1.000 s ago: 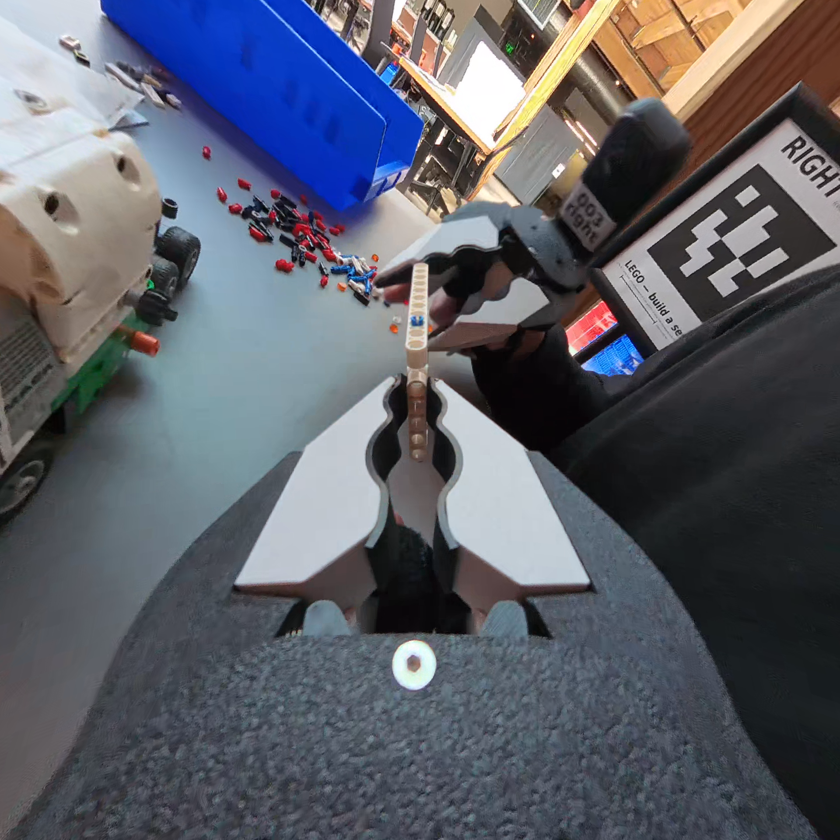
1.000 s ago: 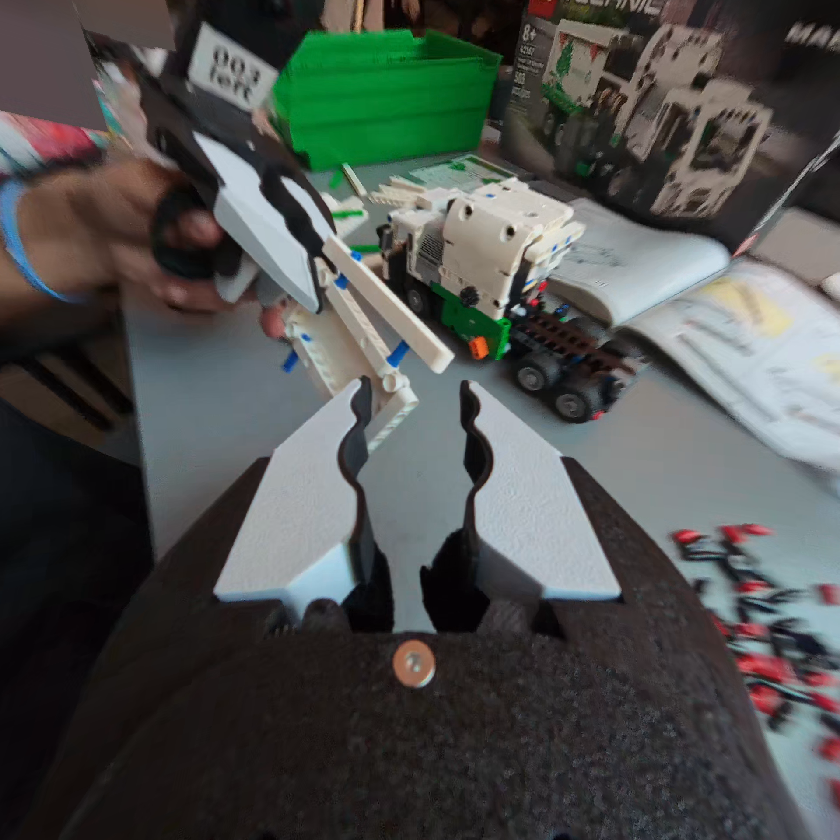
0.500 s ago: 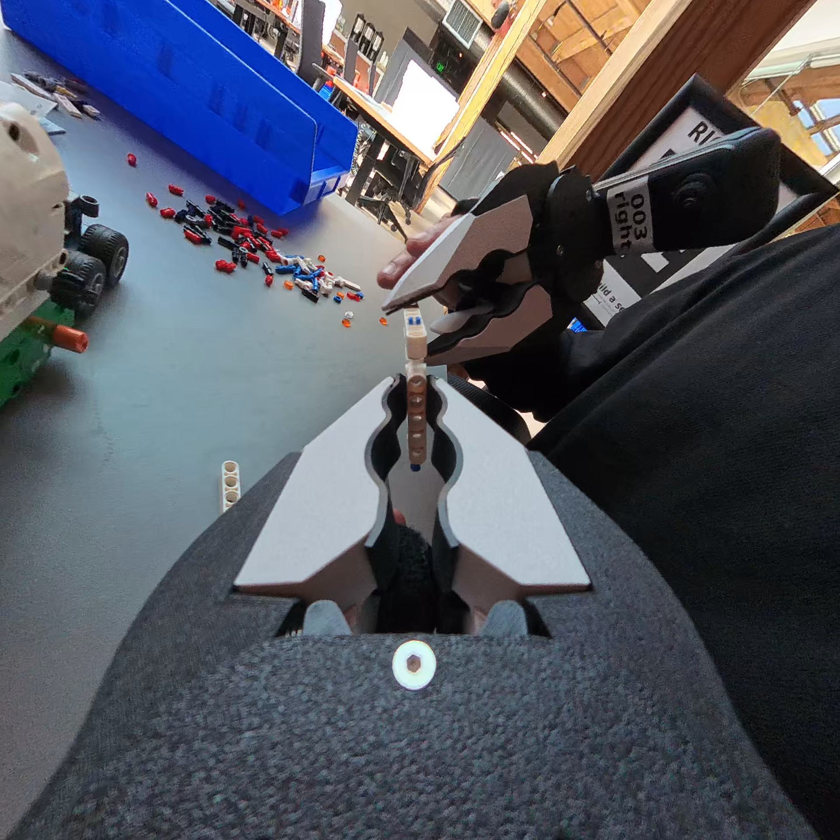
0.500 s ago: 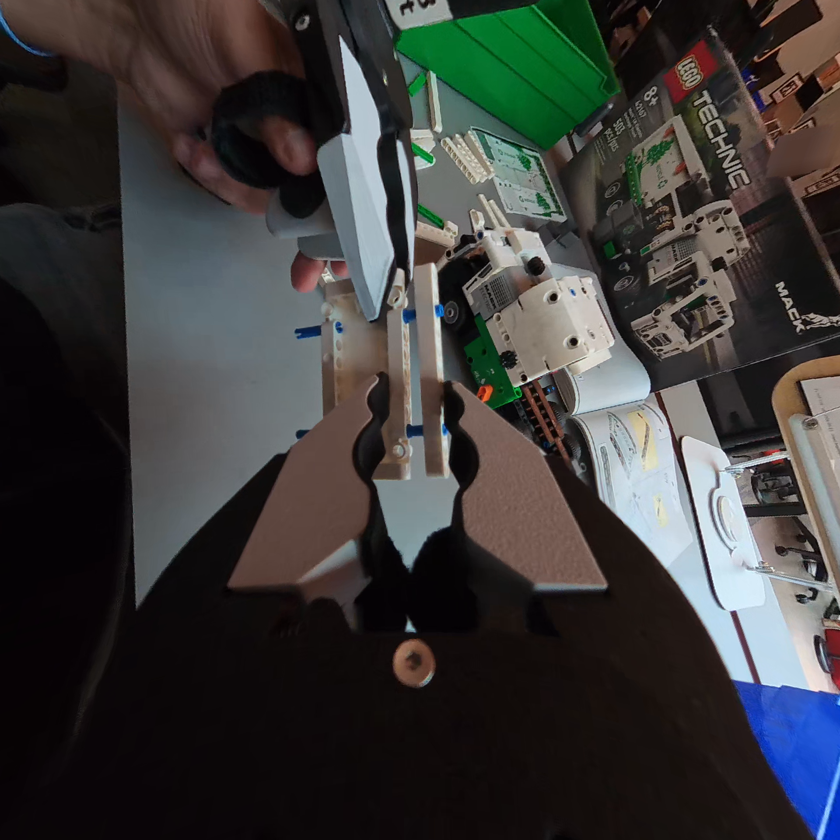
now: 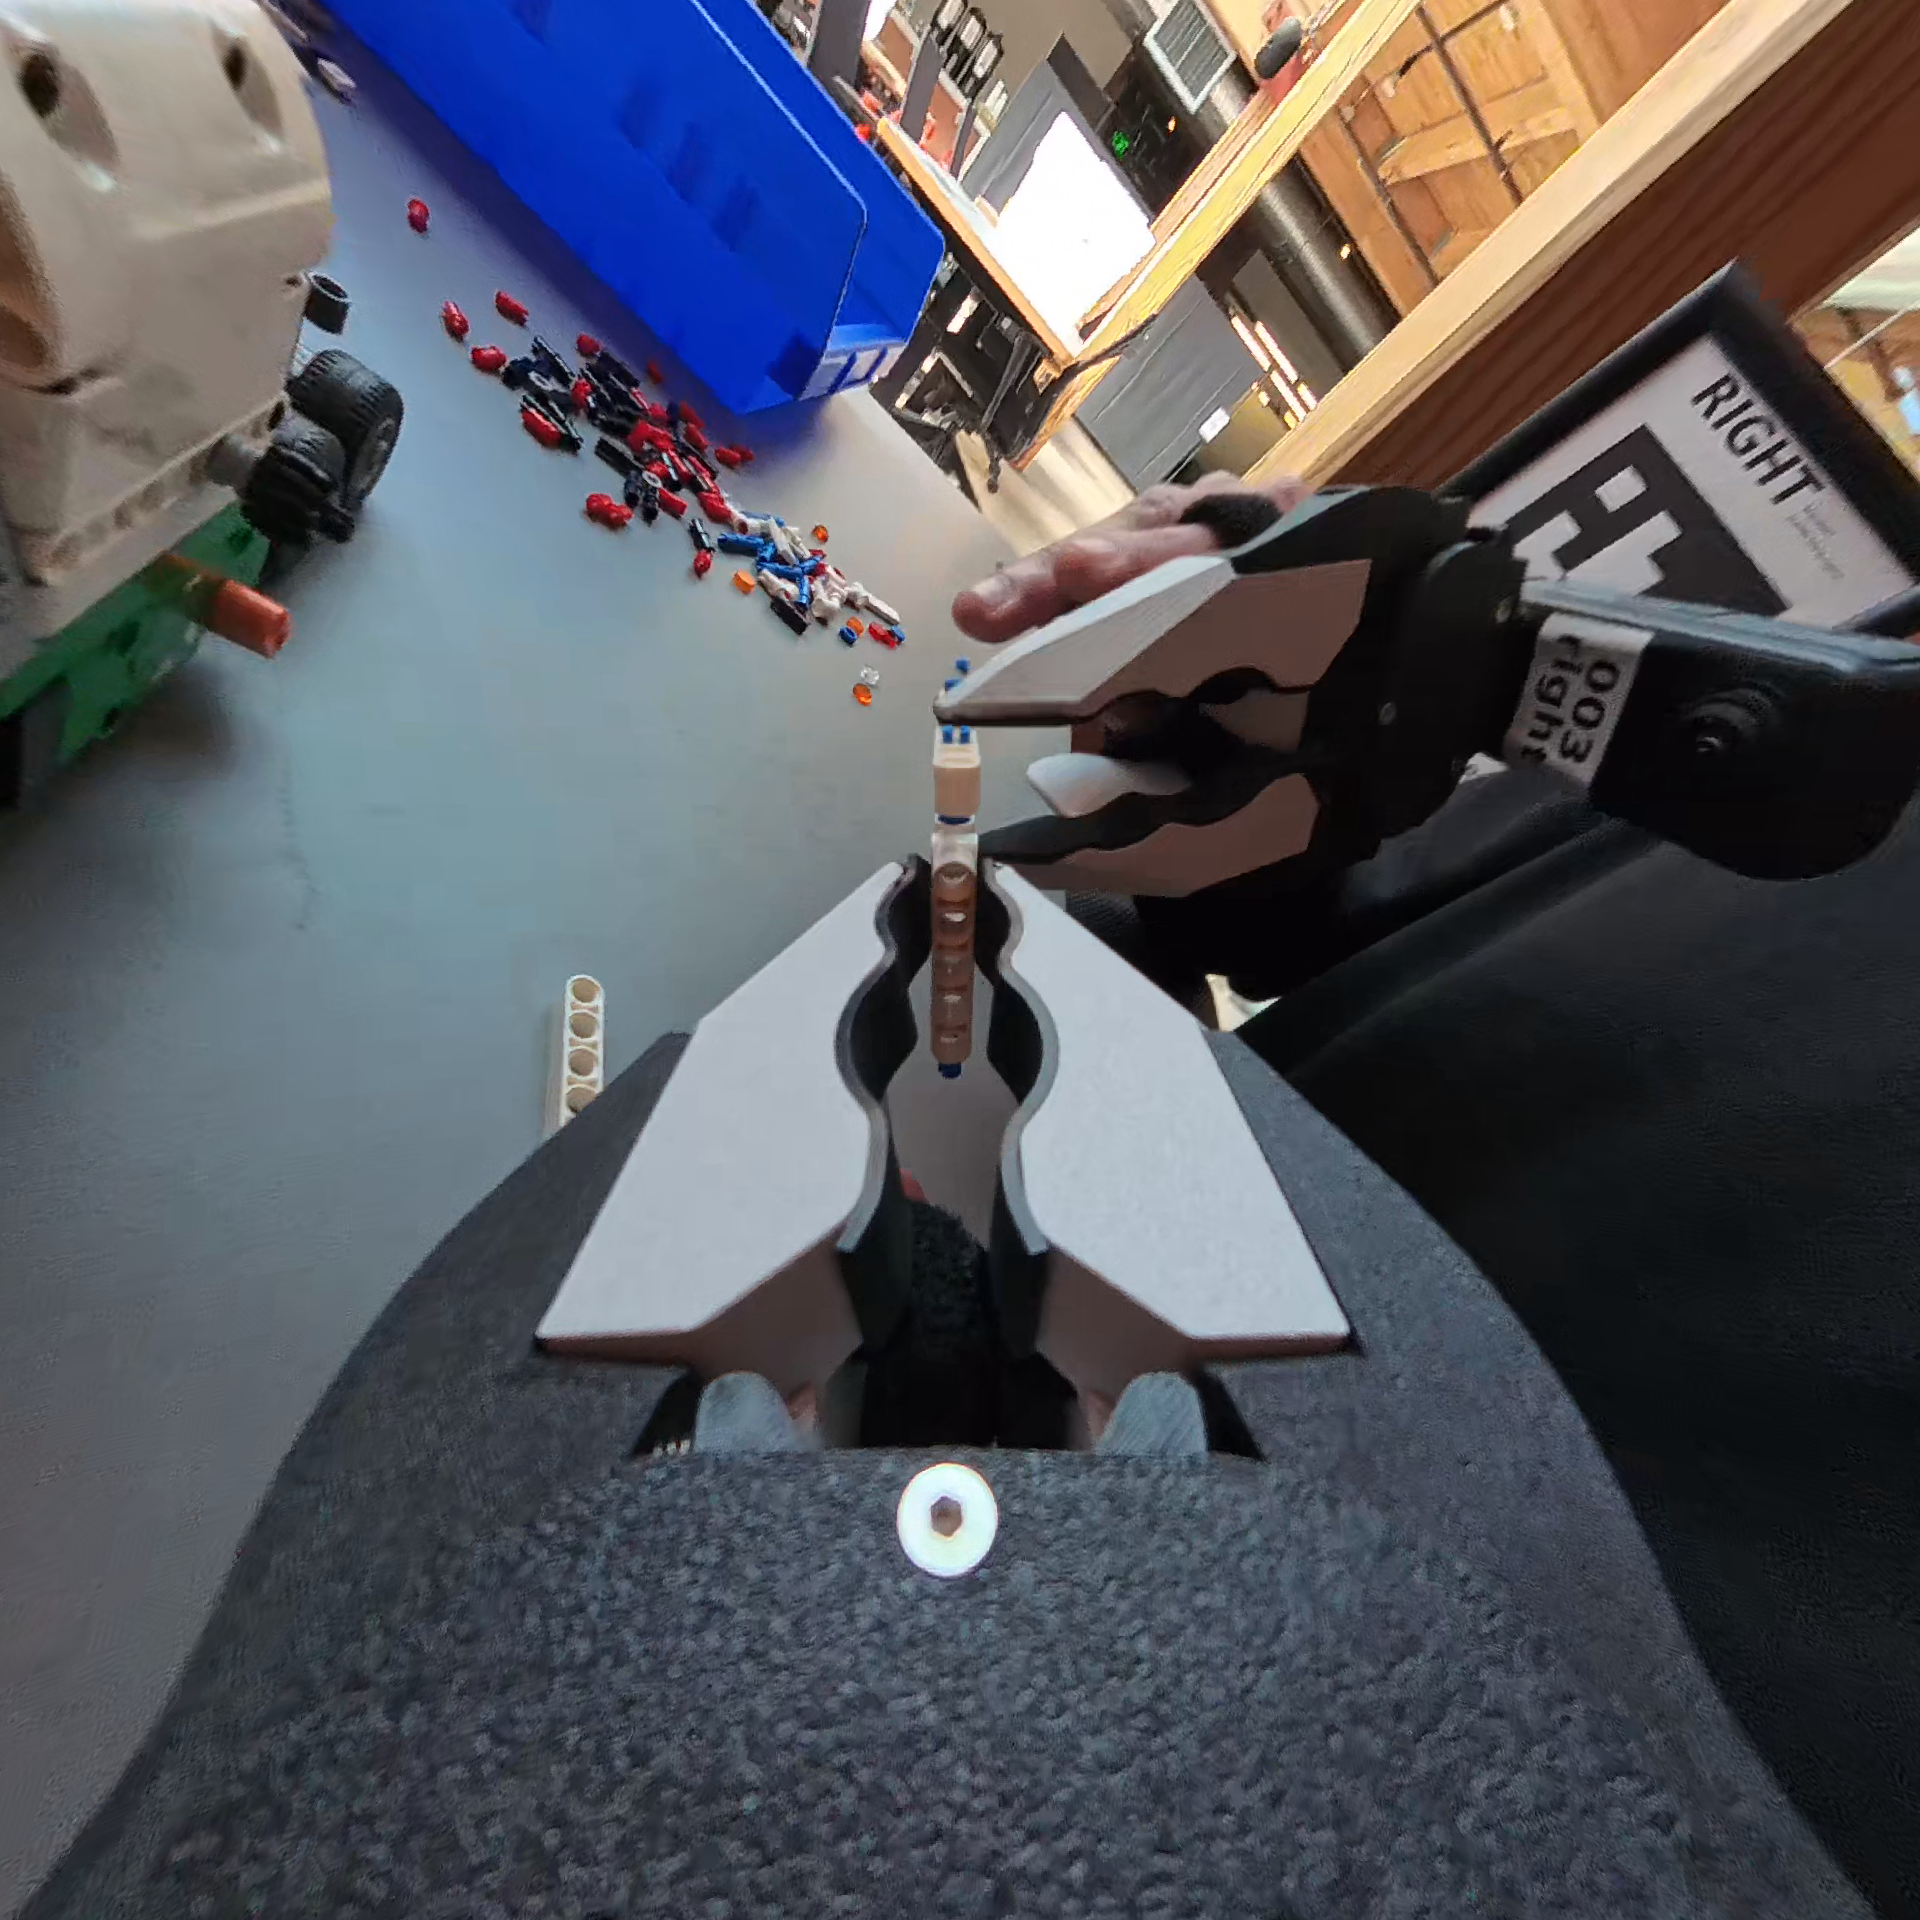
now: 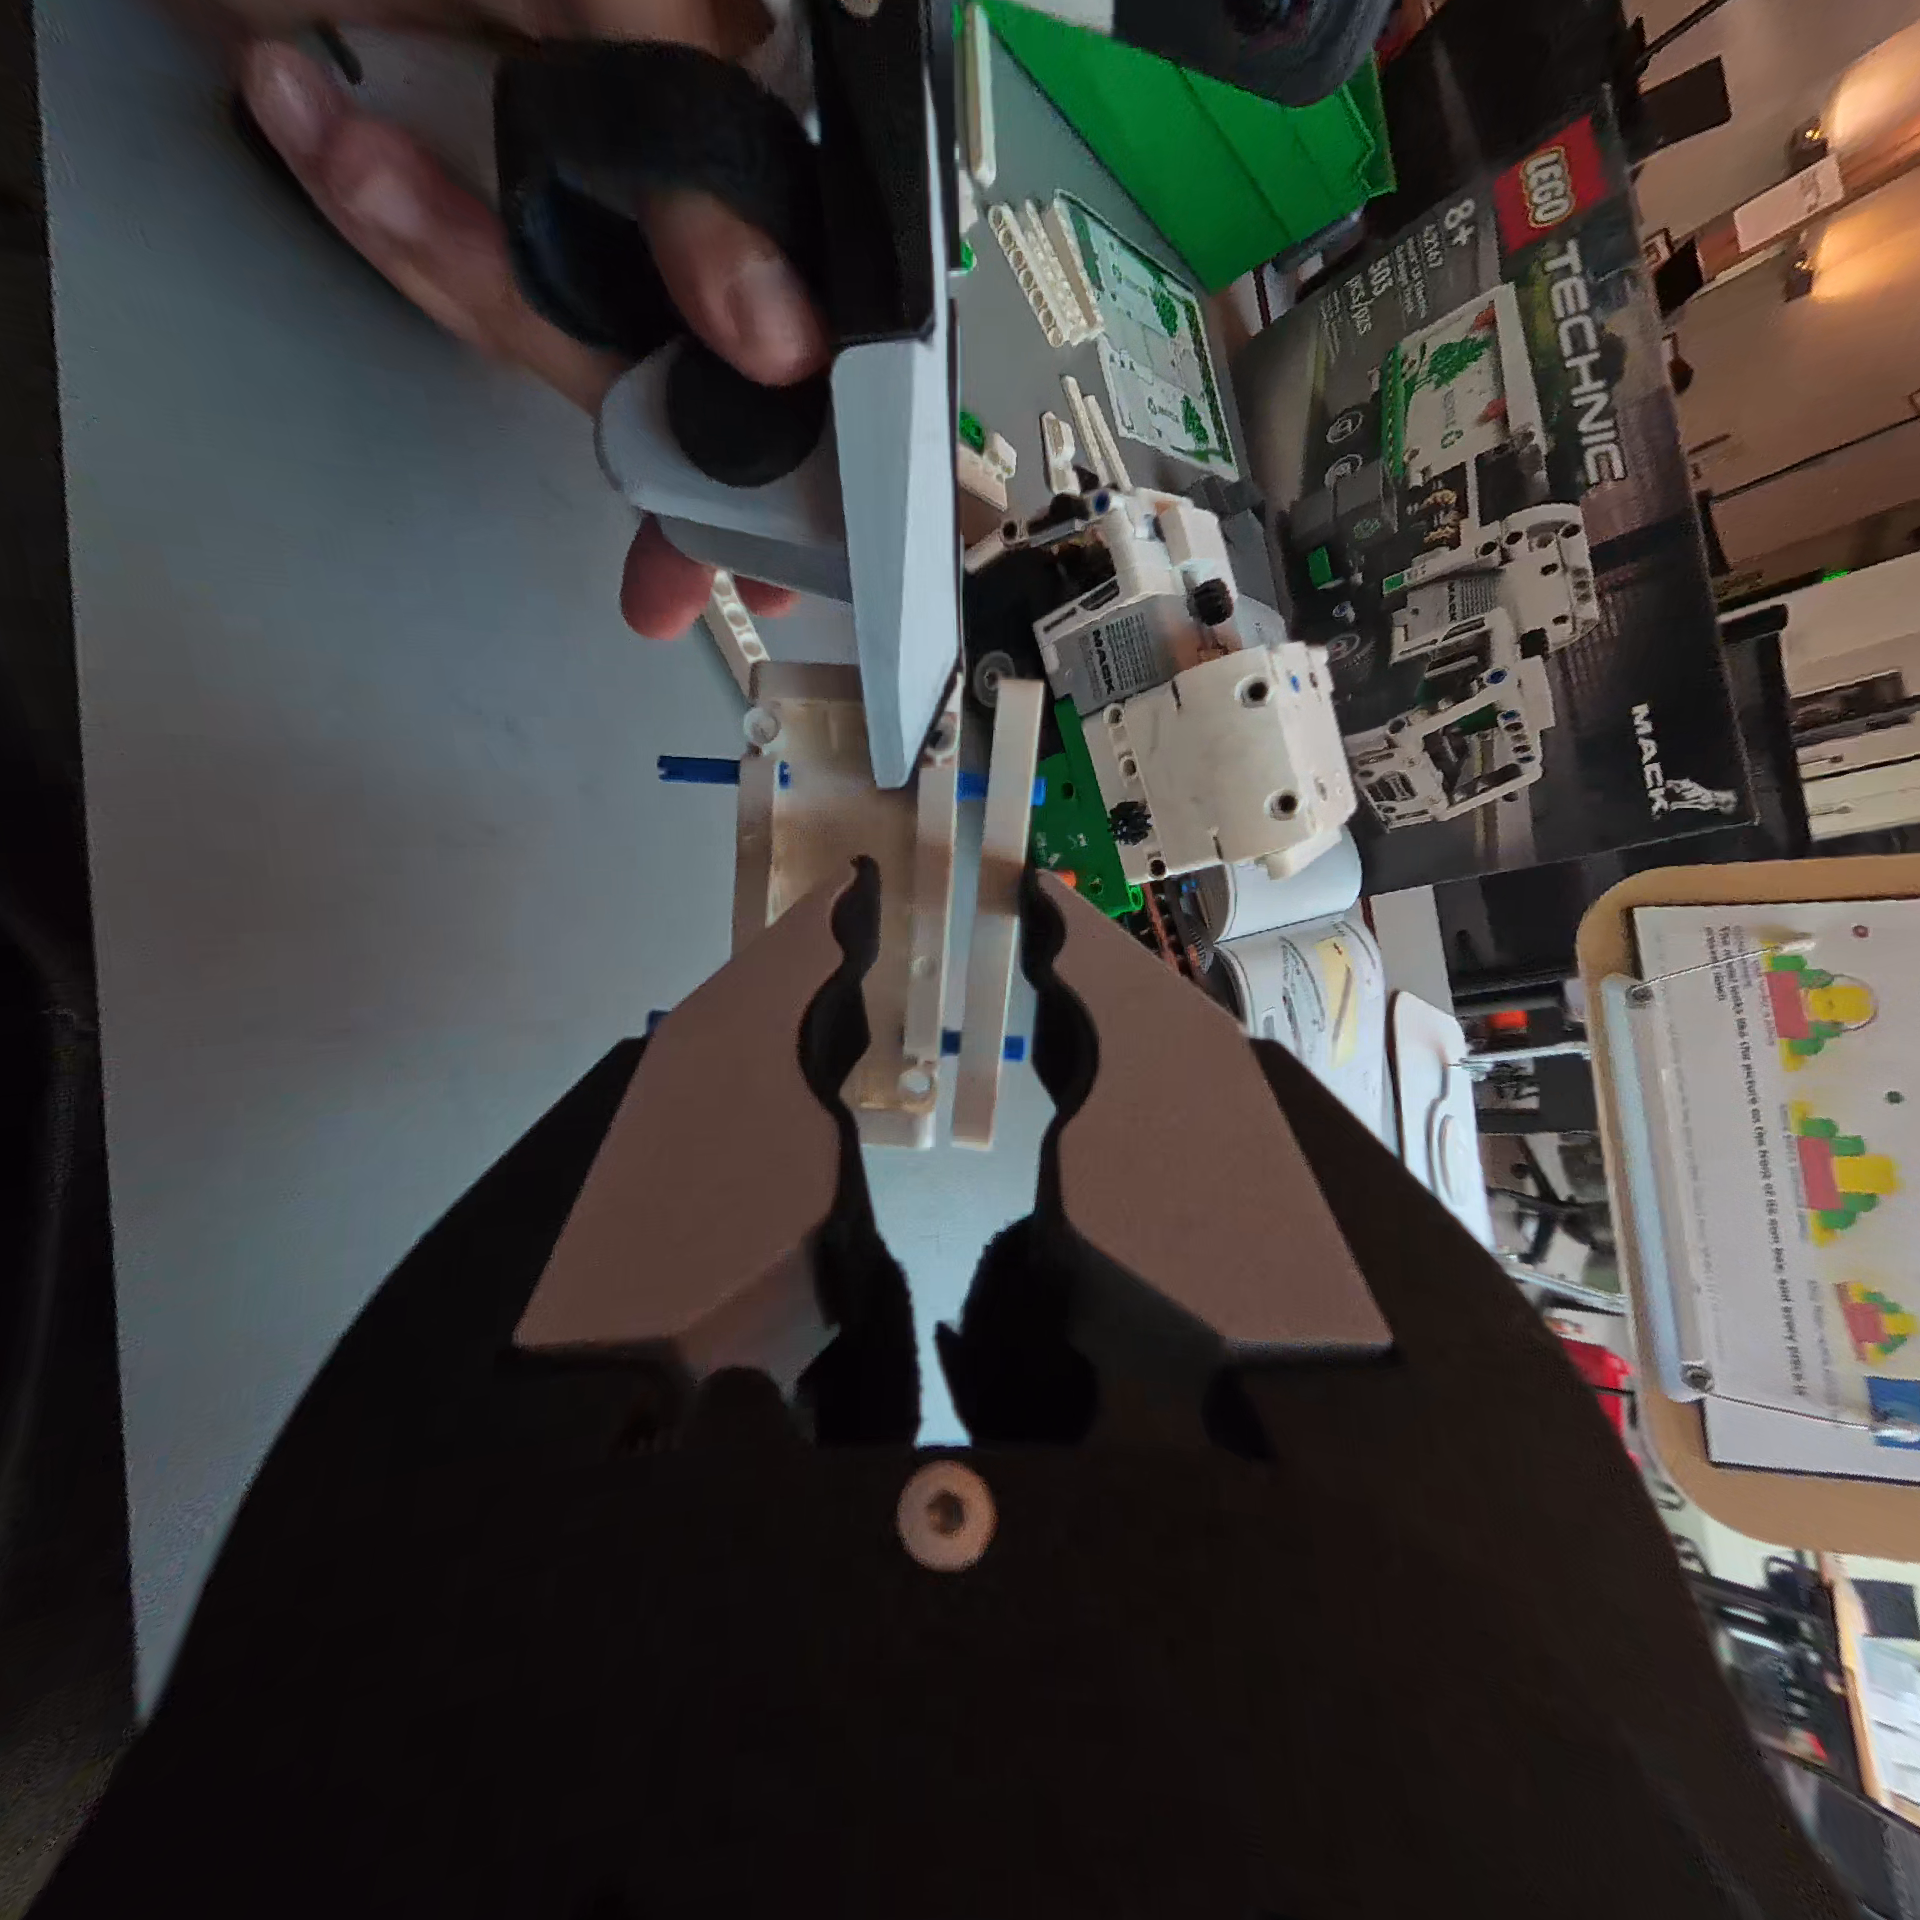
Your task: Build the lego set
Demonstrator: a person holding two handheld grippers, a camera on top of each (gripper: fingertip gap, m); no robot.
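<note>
Pinching the white panel subassembly (image 6: 831, 831) in our closed left gripper (image 5: 951, 883), we straddle it with the half-open, empty right gripper (image 6: 945, 883), probably next squeezing the loose beam (image 6: 997, 914) onto its blue pins (image 6: 971, 784).

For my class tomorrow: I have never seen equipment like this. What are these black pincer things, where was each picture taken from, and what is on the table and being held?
No robot is at work here. A person holds a hand-operated gripper in each hand, and each carries a camera looking out along its two pale fingers, so each picture is one gripper's own view.

In the left wrist view, the left gripper is closed on a white lego assembly, seen edge-on. The right gripper comes in from the right, jaws apart around the assembly's far end.

The right wrist view shows the same assembly side-on: flat white beams joined by blue pins, sitting between the right gripper's open jaws.

On the grey table lie a half-built white and green truck, a scatter of small red, black and blue pieces, a loose white beam, a blue bin, a green bin and the set's box.
</note>
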